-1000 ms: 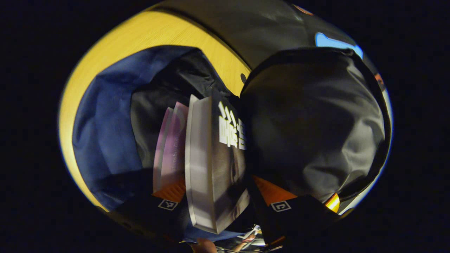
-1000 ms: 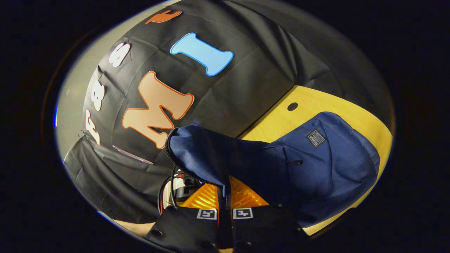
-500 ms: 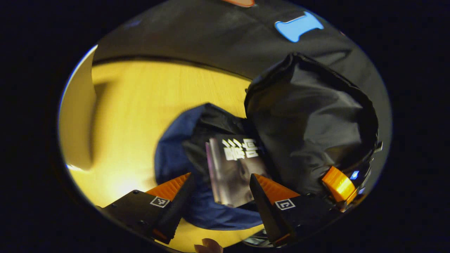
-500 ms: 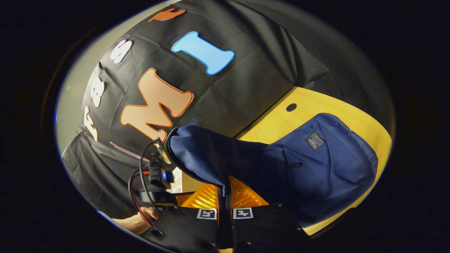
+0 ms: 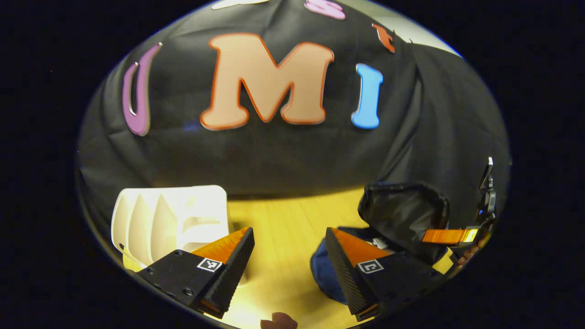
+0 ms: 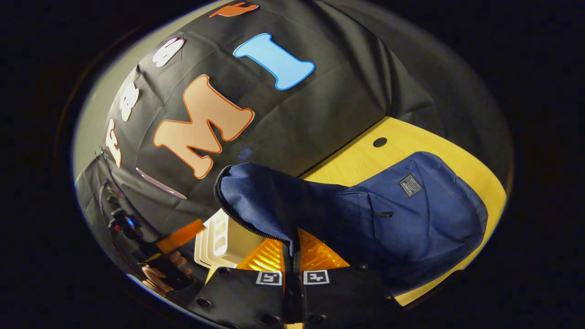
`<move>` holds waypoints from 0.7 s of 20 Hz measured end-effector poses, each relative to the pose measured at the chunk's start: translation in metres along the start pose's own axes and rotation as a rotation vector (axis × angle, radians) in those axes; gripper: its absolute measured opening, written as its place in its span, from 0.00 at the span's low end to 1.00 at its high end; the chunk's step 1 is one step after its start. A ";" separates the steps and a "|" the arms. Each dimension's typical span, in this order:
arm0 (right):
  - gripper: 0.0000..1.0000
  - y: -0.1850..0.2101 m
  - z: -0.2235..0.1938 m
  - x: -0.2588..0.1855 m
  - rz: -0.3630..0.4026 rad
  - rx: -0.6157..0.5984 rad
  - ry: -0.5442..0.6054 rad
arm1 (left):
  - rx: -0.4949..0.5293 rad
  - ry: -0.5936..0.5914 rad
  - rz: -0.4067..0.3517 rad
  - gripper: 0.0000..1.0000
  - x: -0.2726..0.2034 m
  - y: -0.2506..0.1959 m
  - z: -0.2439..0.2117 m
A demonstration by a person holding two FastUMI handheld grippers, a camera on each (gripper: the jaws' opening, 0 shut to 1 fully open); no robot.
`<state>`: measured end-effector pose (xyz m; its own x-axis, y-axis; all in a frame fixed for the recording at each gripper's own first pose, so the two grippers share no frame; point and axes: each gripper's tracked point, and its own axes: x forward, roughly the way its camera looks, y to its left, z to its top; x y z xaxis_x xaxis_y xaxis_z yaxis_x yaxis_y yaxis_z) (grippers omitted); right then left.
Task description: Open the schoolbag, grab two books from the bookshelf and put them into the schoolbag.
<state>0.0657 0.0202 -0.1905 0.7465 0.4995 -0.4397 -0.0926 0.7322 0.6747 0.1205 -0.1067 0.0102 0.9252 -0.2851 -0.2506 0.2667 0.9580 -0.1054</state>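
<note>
Right gripper view puts the counter ahead of our jaws, and on it lies the blue schoolbag, spreading ahead and to the right of them. Our right gripper has its jaws pressed together on the zippered edge of the schoolbag's flap, which stands lifted ahead of them. Left of these jaws sits the white bookshelf; farther left we see the other gripper with a hand around it.

Left gripper view has the same counter running ahead between our jaws. Our left gripper holds its jaws wide apart with nothing between them. The bookshelf stands just ahead of the left jaw. The schoolbag lies beside the right jaw, its dark-lined flap raised beyond.
</note>
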 end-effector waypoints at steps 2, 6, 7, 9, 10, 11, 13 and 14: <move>0.02 0.003 -0.003 0.001 -0.020 -0.036 0.001 | 0.019 -0.053 0.056 0.91 -0.018 0.014 0.010; 0.08 0.011 -0.010 0.005 -0.037 -0.108 -0.003 | 0.024 -0.115 0.141 0.90 -0.050 0.041 0.019; 0.24 0.017 -0.013 0.005 -0.039 -0.127 0.001 | 0.018 -0.114 0.155 0.87 -0.054 0.044 0.016; 0.56 0.025 -0.013 0.005 -0.060 -0.201 -0.023 | 0.009 -0.116 0.169 0.91 -0.066 0.052 0.011; 0.72 0.029 -0.014 0.003 -0.074 -0.245 -0.032 | 0.014 -0.113 0.177 0.88 -0.070 0.055 0.010; 0.87 0.038 -0.015 0.001 -0.074 -0.283 -0.043 | 0.017 -0.111 0.187 0.91 -0.075 0.058 0.008; 0.99 0.061 -0.017 -0.003 -0.065 -0.369 -0.060 | 0.016 -0.112 0.191 0.88 -0.084 0.060 0.007; 0.96 0.077 -0.019 -0.008 -0.041 -0.403 -0.069 | 0.016 -0.113 0.191 0.92 -0.089 0.059 0.007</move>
<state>0.0400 0.0819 -0.1462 0.7958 0.4445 -0.4113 -0.3030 0.8803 0.3650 0.0563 -0.0247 0.0334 0.9834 -0.0937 -0.1552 0.0867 0.9949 -0.0511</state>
